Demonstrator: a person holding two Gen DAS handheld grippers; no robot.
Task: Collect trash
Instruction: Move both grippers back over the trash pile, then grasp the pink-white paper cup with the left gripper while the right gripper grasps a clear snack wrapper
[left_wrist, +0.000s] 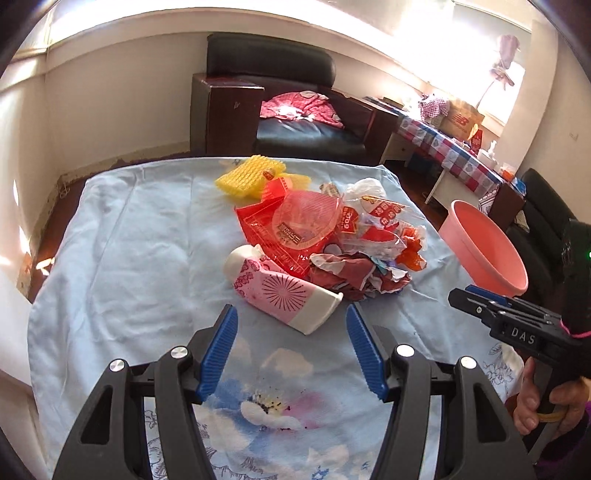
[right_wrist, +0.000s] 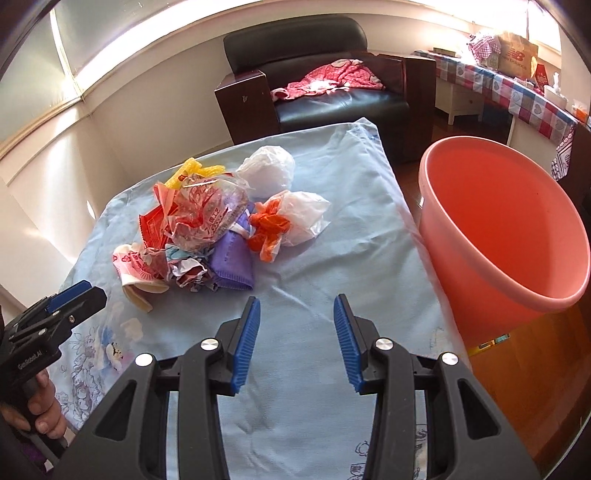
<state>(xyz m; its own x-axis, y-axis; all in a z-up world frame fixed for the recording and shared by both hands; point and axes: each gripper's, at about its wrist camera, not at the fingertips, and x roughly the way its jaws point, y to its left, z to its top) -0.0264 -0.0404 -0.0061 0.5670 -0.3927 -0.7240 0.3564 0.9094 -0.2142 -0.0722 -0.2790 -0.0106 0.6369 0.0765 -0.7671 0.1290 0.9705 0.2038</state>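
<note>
One heap of trash (left_wrist: 325, 236) sits a little past the middle of my counter (left_wrist: 140, 258), toward the far edge and nearer the right edge than the left. I read it as gathered there so either gripper can reach it and carry a piece a short way. Nearest me lies a pink and white paper cup (left_wrist: 284, 291), tipped on its side with its open mouth toward my left gripper (left_wrist: 291, 325). Behind it are a crumpled dark red wrapper (left_wrist: 354, 273), a clear plastic lid (left_wrist: 306, 221) on red packaging, and a yellow foam net (left_wrist: 251, 175) by the far edge. From the right wrist view I also see a purple pouch (right_wrist: 232, 258), an orange scrap (right_wrist: 267, 229) against a white plastic bag (right_wrist: 306, 214), and a second white bag (right_wrist: 267, 168) further back.

The pink basin (right_wrist: 509, 221) stands off the right edge of the counter, its rim about level with the cloth, tilted open toward the heap; I judge it is the bin, placed so pieces can be dropped or swept straight in.

My left gripper's jaws stand wide apart and empty, lined up just short of the cup, so I take the cup as the first pick. My right gripper (right_wrist: 297, 317) hangs over bare cloth near the basin, jaws partly spread, nothing between them.
</note>
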